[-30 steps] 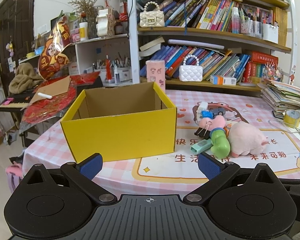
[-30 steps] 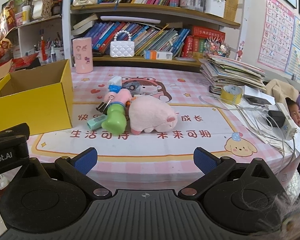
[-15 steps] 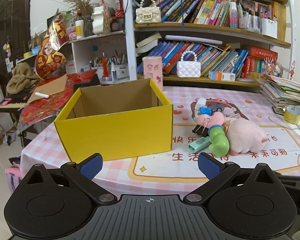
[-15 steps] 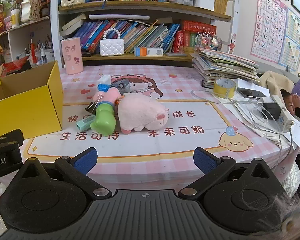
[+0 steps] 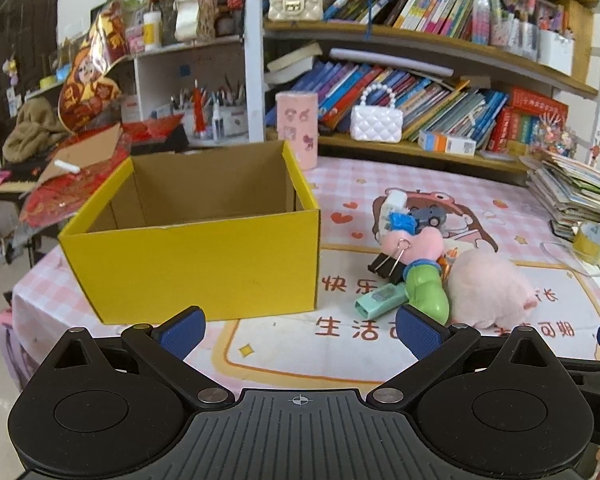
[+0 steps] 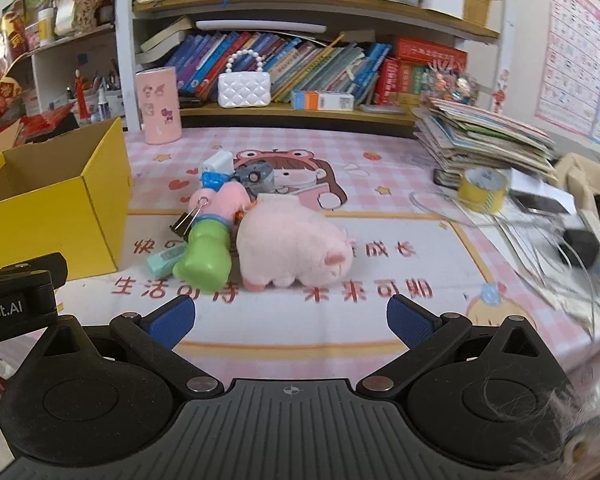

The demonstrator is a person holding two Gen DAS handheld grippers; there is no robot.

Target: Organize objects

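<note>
Both tools, the left tool point(image 5: 298, 326) and the right tool point(image 6: 291, 316), have moved closer with jaws wide and empty, so the soft pink pig toy point(image 6: 294, 246) (beside the open yellow cardboard box point(image 5: 196, 232)) looks ready to grab.

On your desk point(image 6: 380, 160) the open box point(image 5: 204, 264) sits toward the left edge. To its right lies a heap: the plush pig point(image 6: 296, 244) rightmost, the bottle point(image 6: 206, 258) touching its left side, a binder clip point(image 6: 188, 222) behind the bottle. A tape roll point(image 6: 483, 190) rests near the right edge, before the stacked books point(image 6: 484, 140).
</note>
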